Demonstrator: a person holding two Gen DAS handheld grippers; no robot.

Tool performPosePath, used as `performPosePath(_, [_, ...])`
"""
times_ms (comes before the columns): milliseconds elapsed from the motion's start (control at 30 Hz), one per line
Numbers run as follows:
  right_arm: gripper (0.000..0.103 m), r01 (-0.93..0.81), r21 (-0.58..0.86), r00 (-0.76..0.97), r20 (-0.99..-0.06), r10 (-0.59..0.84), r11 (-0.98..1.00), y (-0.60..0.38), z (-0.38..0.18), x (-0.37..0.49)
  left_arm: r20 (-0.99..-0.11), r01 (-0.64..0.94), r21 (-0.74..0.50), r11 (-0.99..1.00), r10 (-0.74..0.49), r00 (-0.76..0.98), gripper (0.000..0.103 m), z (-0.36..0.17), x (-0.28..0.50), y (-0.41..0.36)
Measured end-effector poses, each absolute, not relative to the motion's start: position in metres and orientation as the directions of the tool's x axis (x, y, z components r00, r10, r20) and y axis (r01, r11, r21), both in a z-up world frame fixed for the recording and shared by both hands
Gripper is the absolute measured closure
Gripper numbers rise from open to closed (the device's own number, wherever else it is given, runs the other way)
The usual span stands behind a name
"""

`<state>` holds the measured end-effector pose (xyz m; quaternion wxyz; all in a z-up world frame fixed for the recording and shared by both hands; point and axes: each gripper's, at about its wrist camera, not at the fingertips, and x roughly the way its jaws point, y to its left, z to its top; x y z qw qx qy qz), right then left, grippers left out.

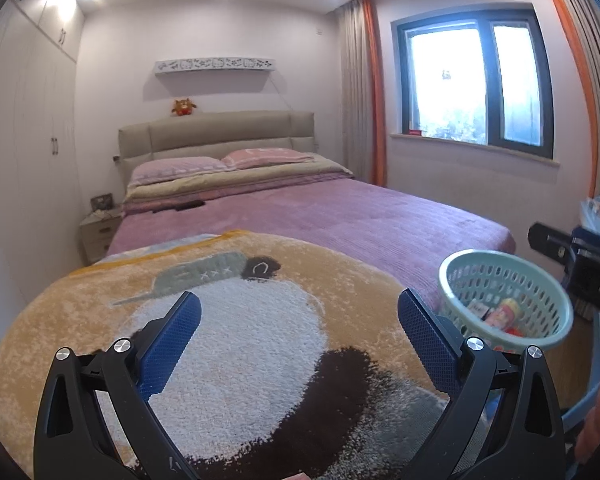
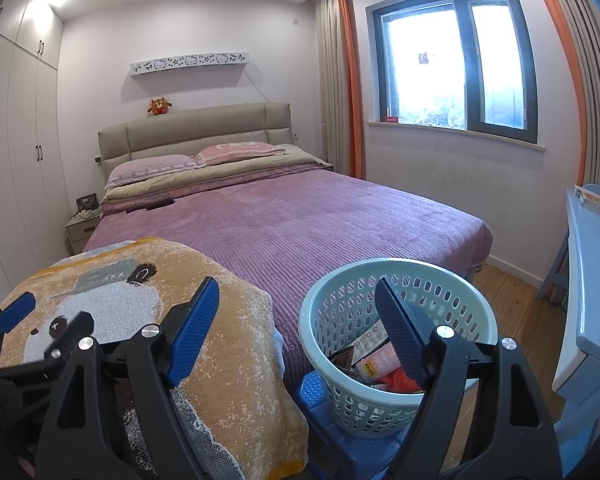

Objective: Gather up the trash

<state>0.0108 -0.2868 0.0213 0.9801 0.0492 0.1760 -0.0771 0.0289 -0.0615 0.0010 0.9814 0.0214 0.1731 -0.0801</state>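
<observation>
Looks pretty much done to me: wrappers sit in the basket (image 2: pixel 396 344) lower right, bed (image 2: pixel 300 224) looks clean, both my grippers (image 1: pixel 300 340) (image 2: pixel 298 330) wide open, empty.

White letters "DA" show on the black body of the right tongs (image 1: pixel 598 280); stitched "xxx" marks the grey hat on the panda blanket (image 2: pixel 112 276); print on packets in the basket (image 2: pixel 396 280) is illegible

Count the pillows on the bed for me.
2: a pink one on the left by the headboard, another touching it on the right. More may lie under the covers.
</observation>
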Motion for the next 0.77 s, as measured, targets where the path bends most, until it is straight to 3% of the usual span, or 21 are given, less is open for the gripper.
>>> performPosePath(533, [0.027,0.163,0.064,0.935,-0.329,-0.133,0.985,-0.271,0.039,-0.009,-0.319,0.098,0.046,0.994,-0.078,0.945,0.008,0.024,-0.006,-0.042])
performPosePath(767, [0.027,0.113,0.054,0.937,-0.337,-0.089,0.992,-0.25,0.038,-0.003,-0.334,0.082,-0.014,0.997,-0.082,0.939,0.008,0.032,-0.009,-0.016])
